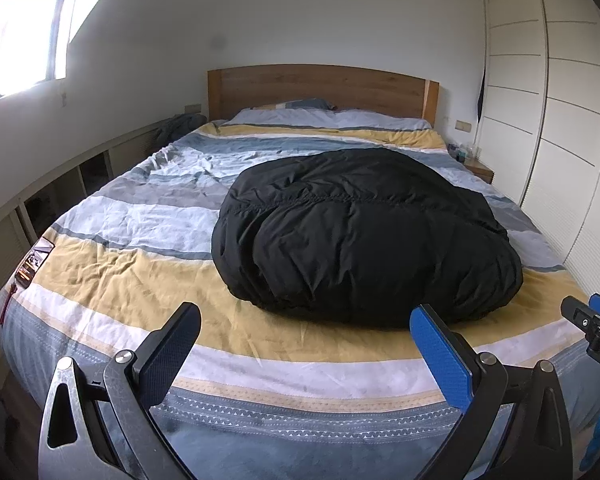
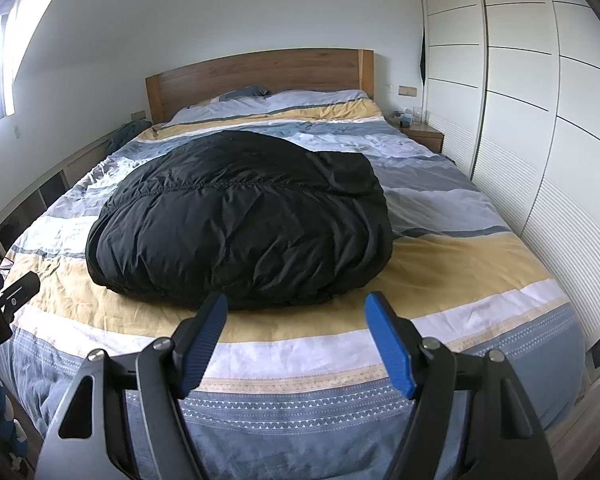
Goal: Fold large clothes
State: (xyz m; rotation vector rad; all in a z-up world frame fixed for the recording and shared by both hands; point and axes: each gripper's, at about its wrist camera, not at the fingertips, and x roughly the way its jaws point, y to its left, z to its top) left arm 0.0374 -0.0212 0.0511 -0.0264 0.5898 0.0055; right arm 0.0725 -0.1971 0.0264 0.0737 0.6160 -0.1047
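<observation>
A big black puffy garment lies bundled in a mound on the striped bed; it also shows in the right wrist view. My left gripper is open and empty, above the foot of the bed, short of the garment's near edge. My right gripper is open and empty, also just short of the near edge. The right gripper's tip shows at the right edge of the left wrist view. The left gripper's tip shows at the left edge of the right wrist view.
A wooden headboard and pillows stand at the far end. White wardrobe doors run along the right side, with a small nightstand beside the bed. Low shelving and a window are on the left. A small object lies on the bed's left edge.
</observation>
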